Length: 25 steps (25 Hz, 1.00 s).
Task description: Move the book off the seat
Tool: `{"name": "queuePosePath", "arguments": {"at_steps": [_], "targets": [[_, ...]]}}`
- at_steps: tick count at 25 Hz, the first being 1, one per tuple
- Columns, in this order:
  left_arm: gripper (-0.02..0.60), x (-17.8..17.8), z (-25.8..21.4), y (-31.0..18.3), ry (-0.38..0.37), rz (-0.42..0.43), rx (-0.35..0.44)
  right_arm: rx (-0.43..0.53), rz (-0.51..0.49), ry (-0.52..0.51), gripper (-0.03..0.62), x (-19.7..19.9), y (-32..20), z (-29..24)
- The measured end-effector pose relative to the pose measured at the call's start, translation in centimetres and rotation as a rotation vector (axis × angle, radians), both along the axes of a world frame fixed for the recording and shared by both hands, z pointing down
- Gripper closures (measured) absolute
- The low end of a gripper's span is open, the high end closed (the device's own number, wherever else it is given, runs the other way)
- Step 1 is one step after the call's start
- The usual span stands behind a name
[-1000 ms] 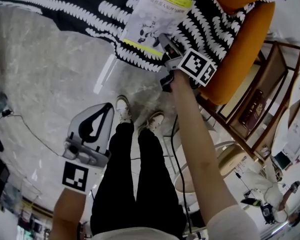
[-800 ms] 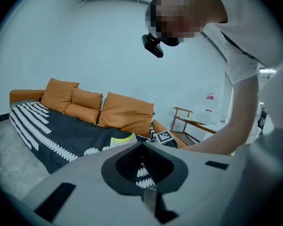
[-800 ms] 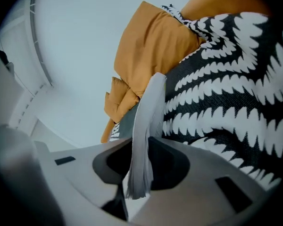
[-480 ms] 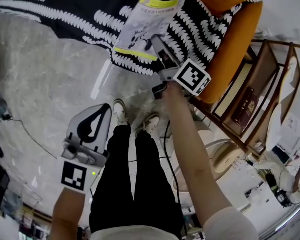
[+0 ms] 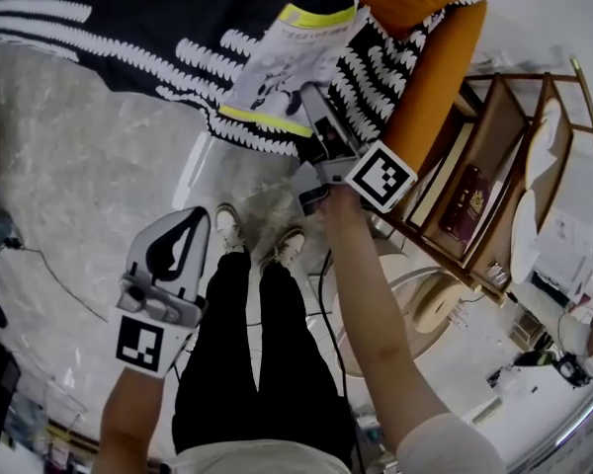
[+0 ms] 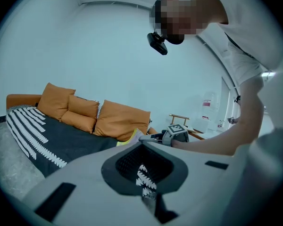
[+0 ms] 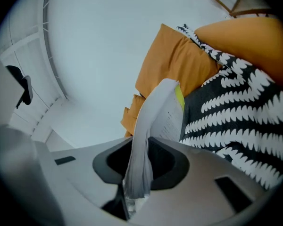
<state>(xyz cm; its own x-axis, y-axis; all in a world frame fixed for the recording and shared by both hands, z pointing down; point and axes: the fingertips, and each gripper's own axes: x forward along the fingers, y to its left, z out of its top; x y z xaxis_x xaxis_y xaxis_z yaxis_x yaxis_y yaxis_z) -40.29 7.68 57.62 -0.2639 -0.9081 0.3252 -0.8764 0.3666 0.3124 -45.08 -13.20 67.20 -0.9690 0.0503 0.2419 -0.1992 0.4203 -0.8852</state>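
Note:
The book [image 5: 289, 65], thin with a pale cover and a yellow band, lies tilted over the black blanket with white leaf print [image 5: 128, 18] on the orange sofa seat. My right gripper [image 5: 314, 107] is shut on the book's near corner. In the right gripper view the book's pages [image 7: 148, 126] stand edge-on between the jaws of the right gripper [image 7: 137, 160]. My left gripper [image 5: 190, 223] hangs over the floor beside the person's legs, jaws together and empty. The left gripper view shows the left gripper [image 6: 142, 143] pointing toward the sofa, with the right gripper [image 6: 173, 134] beyond it.
Orange cushions [image 6: 125, 119] line the sofa back, and its orange arm [image 5: 435, 77] is on the right. A wooden shelf rack [image 5: 504, 166] with a dark red book [image 5: 469, 203] stands beside it. The person's legs and shoes [image 5: 227, 230] and a cable [image 5: 40, 255] are on the marble floor.
My right gripper has drawn back a little toward the person with the book in it. The left gripper has barely shifted.

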Motion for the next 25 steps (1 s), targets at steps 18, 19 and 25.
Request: {"name": "queuePosePath", "arguments": {"at_steps": [18,19,25], "targets": [[0.565,2.8,-14.6,-1.9,-0.045,0.092,0.123,0.095,0.259,-0.193,0.499,12.4,-5.1,-24.8],[0.565,2.9,-15.2,-1.9,-0.033,0.094,0.135,0.109,0.28,-0.192,0.497,13.4,-5.2,-25.9],[0.565,6.7,-19.8,-5.9,-0.031,0.254,0.199,0.206,0.452,-0.226,0.497,23.8,-7.3,-34.4]]}}
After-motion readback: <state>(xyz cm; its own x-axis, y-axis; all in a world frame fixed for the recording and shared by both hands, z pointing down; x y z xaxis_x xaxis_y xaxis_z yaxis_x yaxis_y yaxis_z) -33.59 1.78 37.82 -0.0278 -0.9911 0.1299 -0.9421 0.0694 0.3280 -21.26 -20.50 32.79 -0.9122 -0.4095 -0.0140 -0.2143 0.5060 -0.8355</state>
